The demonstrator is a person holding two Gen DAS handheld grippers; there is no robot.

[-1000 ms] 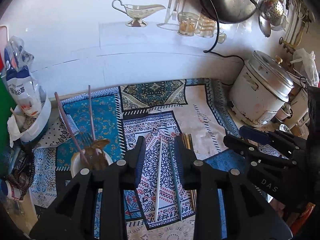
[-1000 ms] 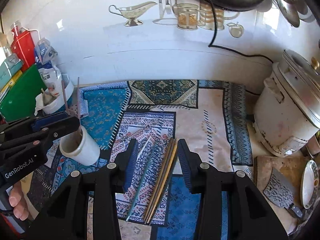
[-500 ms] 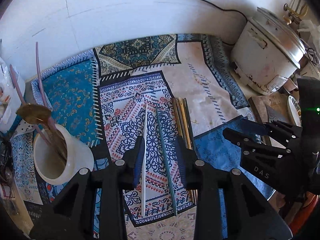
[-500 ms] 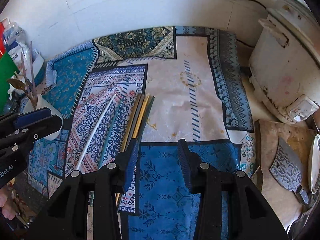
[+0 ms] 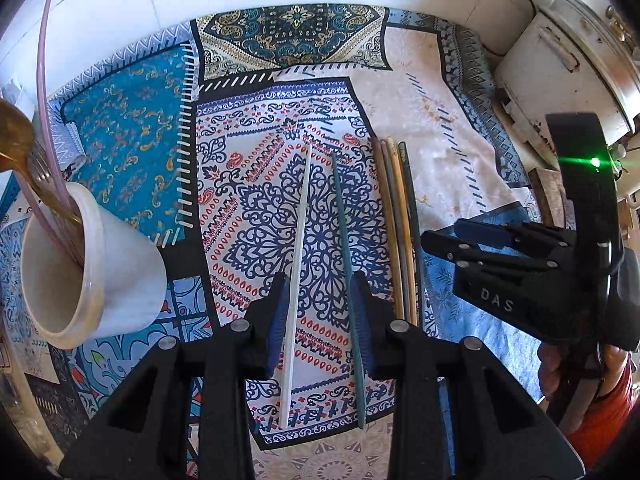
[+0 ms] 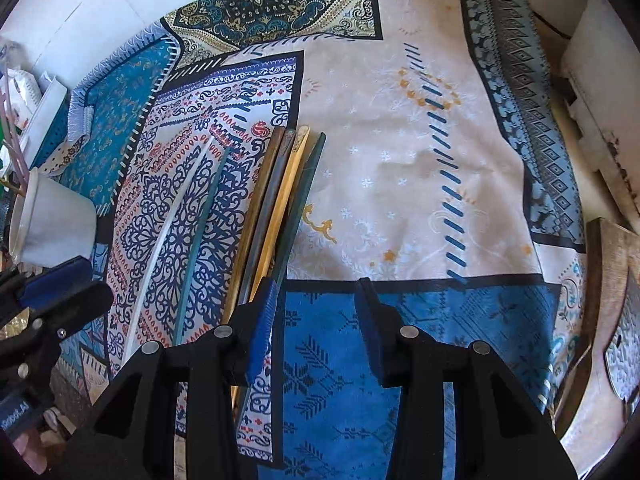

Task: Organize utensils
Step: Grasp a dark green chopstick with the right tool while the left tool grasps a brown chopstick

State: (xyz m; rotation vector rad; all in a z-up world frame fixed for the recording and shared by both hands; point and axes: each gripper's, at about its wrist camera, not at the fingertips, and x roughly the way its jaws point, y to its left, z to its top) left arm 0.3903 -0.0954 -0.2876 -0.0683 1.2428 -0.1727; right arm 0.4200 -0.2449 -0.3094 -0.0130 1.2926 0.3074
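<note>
A white chopstick (image 5: 297, 264) and a dark green chopstick (image 5: 345, 256) lie side by side on the patterned cloth (image 5: 132, 148). Several brown and dark chopsticks (image 5: 396, 232) lie in a bundle to their right. My left gripper (image 5: 320, 300) is open, low over the cloth, its jaws on either side of the white and green chopsticks. My right gripper (image 6: 316, 312) is open and empty over the blue patch, just right of the bundle (image 6: 276, 200); it also shows in the left wrist view (image 5: 500, 256). A white cup (image 5: 84, 272) at left holds a gold spoon and pink sticks.
A white rice cooker (image 5: 568, 68) stands at the far right by the wall. A wooden board (image 6: 612, 300) with a cleaver lies right of the cloth. The white cup also shows in the right wrist view (image 6: 52, 220). Packets and containers crowd the far left (image 6: 24, 92).
Both grippers have dropped toward the cloth and tilted down. The left one now straddles the white and green chopsticks. The right one has shifted right of the bundle.
</note>
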